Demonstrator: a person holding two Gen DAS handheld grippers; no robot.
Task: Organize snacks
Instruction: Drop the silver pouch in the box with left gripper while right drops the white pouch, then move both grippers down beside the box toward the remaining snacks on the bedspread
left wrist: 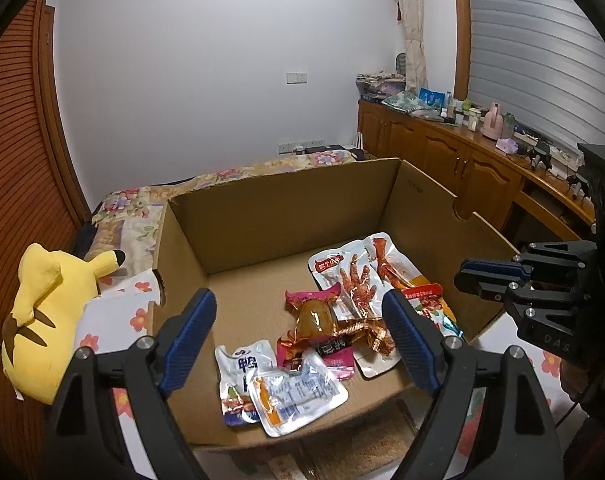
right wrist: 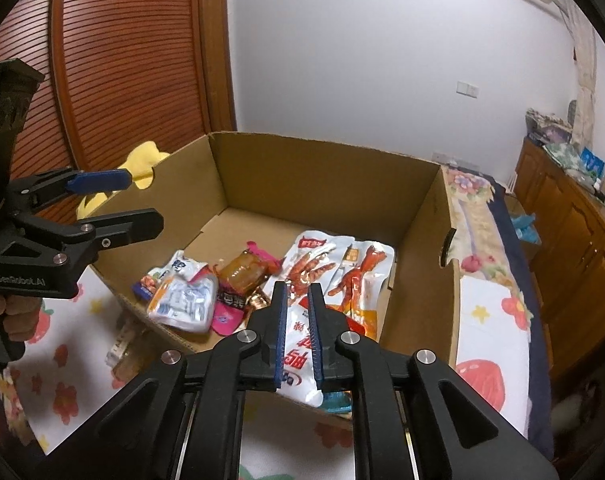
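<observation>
The right gripper (right wrist: 298, 292) has its blue pads a narrow gap apart with nothing pinched between them; a white and red packet (right wrist: 300, 344) lies below, seen through the gap, at the near right corner of the cardboard box (right wrist: 334, 172). The left gripper (left wrist: 298, 320) stands spread wide and empty, hovering over the near edge of the box. Under it lie the other snacks: a pair of blue and white pouches (left wrist: 278, 392), an amber vacuum pack with a pink wrapper (left wrist: 314, 320), and two clear packs of chicken feet (left wrist: 362, 276) toward the right wall. All the packets sit on the box floor, some overlapping. A yellow plush toy (left wrist: 42, 312) rests outside the left wall, on the floral bedsheet (right wrist: 486, 332). By the look of it, the right hand's packet has landed and the step is a clean release. To do it well, the pads should part fully before the hand lifts straight back, so the slippery film does not cling and drag out over the low front wall. The next packet would best go in the bare left half of the floor.
</observation>
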